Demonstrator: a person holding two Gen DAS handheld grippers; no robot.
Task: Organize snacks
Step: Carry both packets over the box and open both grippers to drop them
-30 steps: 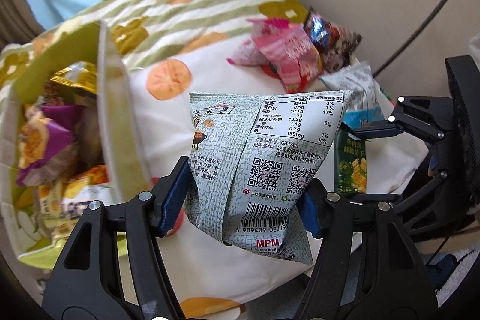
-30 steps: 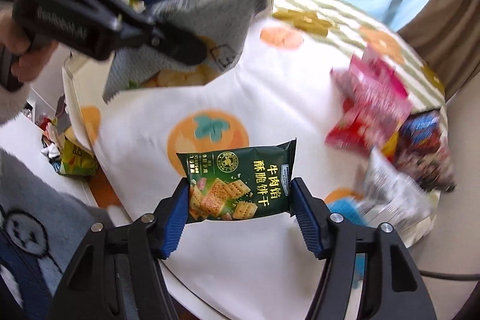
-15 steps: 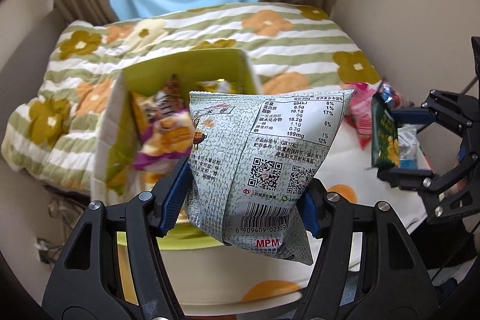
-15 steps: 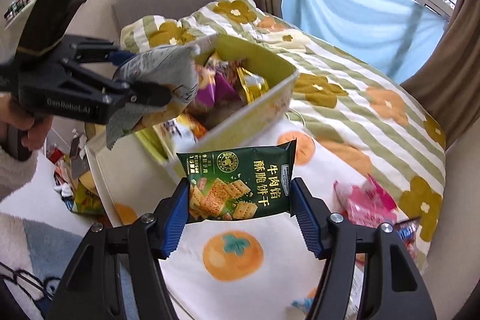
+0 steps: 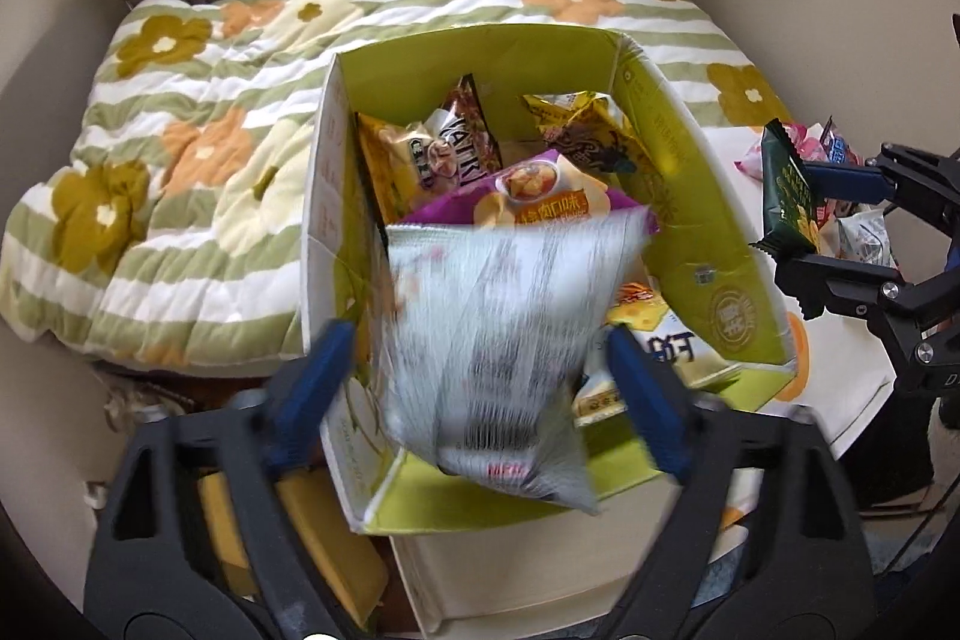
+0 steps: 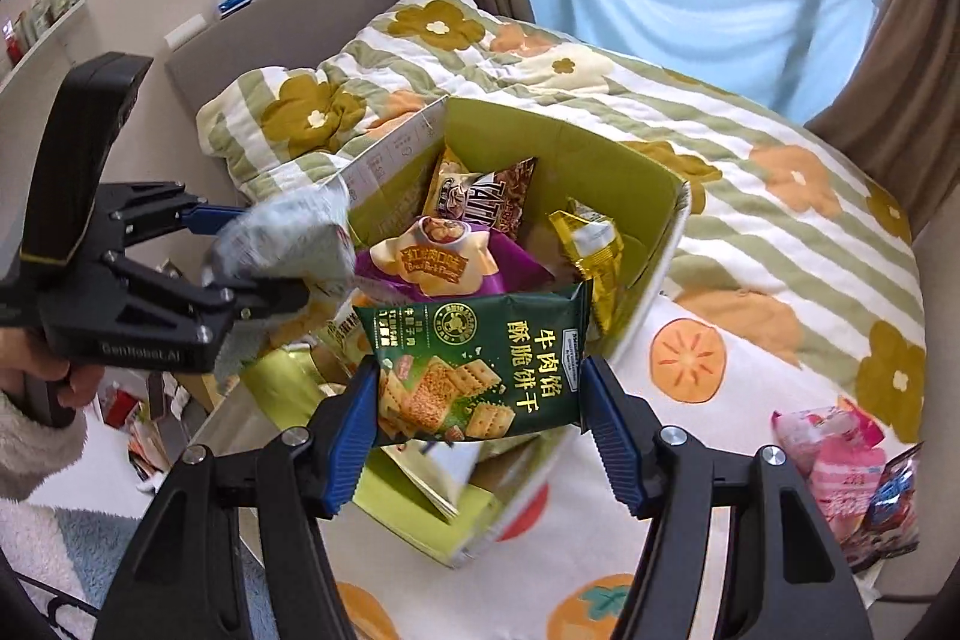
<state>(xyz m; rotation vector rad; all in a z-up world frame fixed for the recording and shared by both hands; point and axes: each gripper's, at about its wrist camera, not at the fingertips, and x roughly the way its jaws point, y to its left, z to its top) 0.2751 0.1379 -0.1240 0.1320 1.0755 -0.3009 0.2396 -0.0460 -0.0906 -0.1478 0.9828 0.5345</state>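
Note:
A green cardboard box [image 5: 672, 172] stands open and holds several snack packets; it also shows in the right wrist view [image 6: 606, 172]. My left gripper [image 5: 480, 370] is open above the box, and the pale grey-green snack bag [image 5: 498, 340] is motion-blurred between its spread fingers, free of the pads. In the right wrist view the left gripper [image 6: 264, 250] and the bag [image 6: 288, 244] are at the box's left edge. My right gripper [image 6: 480, 400] is shut on a dark green cracker packet [image 6: 480, 364], held over the box's near corner; it also shows in the left wrist view [image 5: 789, 202].
The box sits on a small table covered with an orange-fruit cloth [image 6: 690, 358], next to a bed with a flowered quilt [image 5: 180, 172]. Pink and blue snack packets [image 6: 852, 466] lie on the cloth to the right. Clutter lies on the floor [image 6: 144, 418] at left.
My left gripper moved over the box and opened, and the grey-green bag is dropping from it. My right gripper carried the green packet closer to the box.

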